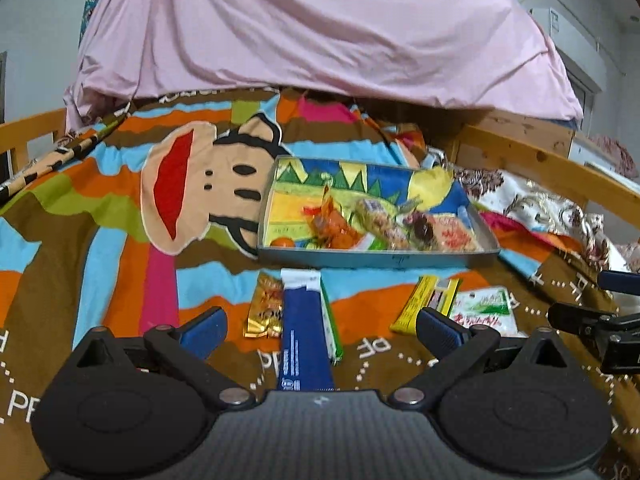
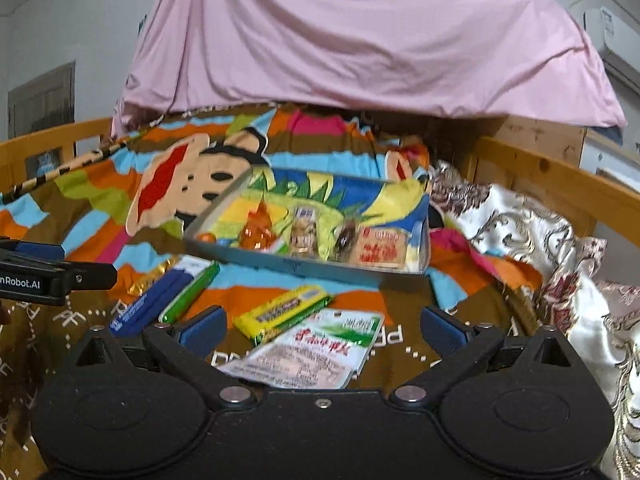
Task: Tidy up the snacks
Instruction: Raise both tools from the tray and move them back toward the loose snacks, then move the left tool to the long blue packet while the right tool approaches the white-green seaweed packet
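Two tools spread wide w/ nothing held, left tool (image 1: 322, 330), right tool (image 2: 324, 330), loose snacks betw. them & tray (image 1: 376, 258), pink sheet (image 1: 320, 28) behind

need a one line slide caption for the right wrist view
Open right tongs hover over a white-green packet and yellow bar, snack tray beyond.

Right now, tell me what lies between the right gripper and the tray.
In the right wrist view, a white packet and a yellow bar lie on the blanket between the open right gripper and the tray.
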